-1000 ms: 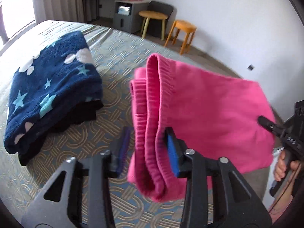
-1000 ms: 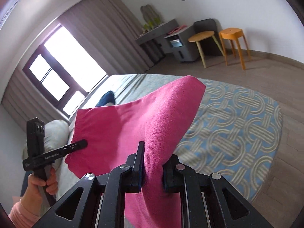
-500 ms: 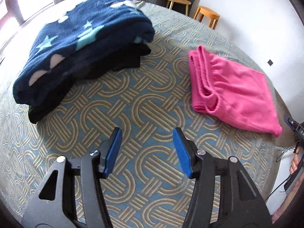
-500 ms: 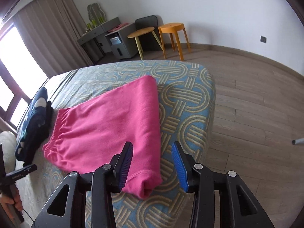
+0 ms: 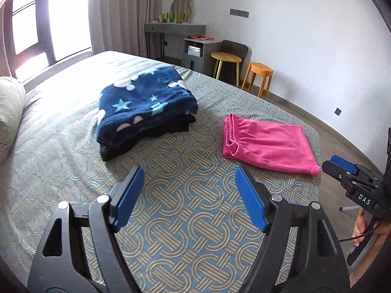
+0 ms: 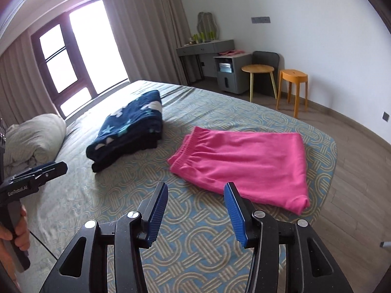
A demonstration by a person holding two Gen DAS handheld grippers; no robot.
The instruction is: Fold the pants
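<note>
On the bed (image 6: 220,239), the pants (image 6: 244,163) lie folded flat near its corner, clear of the blue pile (image 5: 144,107). Our left claw (image 5: 189,199) and right claw (image 6: 195,213) hang apart, empty. A careless nudge could undo the fold.

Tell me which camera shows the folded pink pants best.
The right wrist view: the pink pants lie close and large, waistband to folded end. The left wrist view shows them smaller, off to the right, foreshortened.
</note>
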